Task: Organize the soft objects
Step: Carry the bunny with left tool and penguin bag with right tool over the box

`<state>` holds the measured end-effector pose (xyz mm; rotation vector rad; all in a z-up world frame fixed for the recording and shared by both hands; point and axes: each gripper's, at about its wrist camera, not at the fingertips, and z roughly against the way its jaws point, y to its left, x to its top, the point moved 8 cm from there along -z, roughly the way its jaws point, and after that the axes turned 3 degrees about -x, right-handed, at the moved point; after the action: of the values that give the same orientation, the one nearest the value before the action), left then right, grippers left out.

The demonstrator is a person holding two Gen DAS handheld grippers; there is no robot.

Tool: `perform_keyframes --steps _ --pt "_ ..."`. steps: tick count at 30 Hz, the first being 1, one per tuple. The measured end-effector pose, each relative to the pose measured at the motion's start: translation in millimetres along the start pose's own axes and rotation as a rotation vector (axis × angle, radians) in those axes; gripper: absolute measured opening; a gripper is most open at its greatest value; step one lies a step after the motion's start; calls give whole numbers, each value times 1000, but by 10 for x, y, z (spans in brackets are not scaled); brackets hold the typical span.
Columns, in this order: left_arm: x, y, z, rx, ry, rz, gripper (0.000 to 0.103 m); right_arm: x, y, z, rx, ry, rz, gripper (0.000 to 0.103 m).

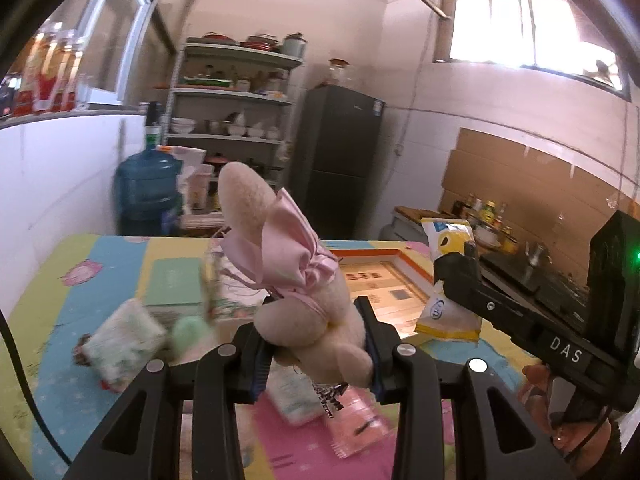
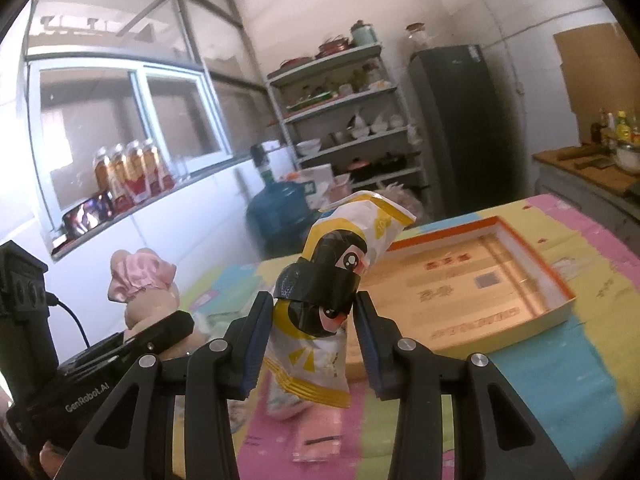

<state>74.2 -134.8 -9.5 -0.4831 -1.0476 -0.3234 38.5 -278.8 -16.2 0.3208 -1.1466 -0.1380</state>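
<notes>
Your left gripper (image 1: 316, 344) squeezes the plush toy (image 1: 296, 280) low on its soft, light body; your right gripper (image 2: 308, 336) pinches the crinkly, slippery snack packet (image 2: 336, 288) mid-body. Both hang just short of the orange-rimmed tray (image 2: 560, 280).

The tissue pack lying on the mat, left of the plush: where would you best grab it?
Probably across its narrow sides, from above. The tissue pack lies flat on the mat, a soft block, so its top is free. It is blurred, so its exact edges are unclear.
</notes>
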Motion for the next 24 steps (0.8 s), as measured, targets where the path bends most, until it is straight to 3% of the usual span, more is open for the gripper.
perform_keyframes --steps 12,24 --pt "80 -543 -666 -107 43 9 39 180 -801 125 -94 -23 -49 42" --pt "-14 -717 -1349 -125 126 64 39 230 -1367 -272 -106 30 -90 42"
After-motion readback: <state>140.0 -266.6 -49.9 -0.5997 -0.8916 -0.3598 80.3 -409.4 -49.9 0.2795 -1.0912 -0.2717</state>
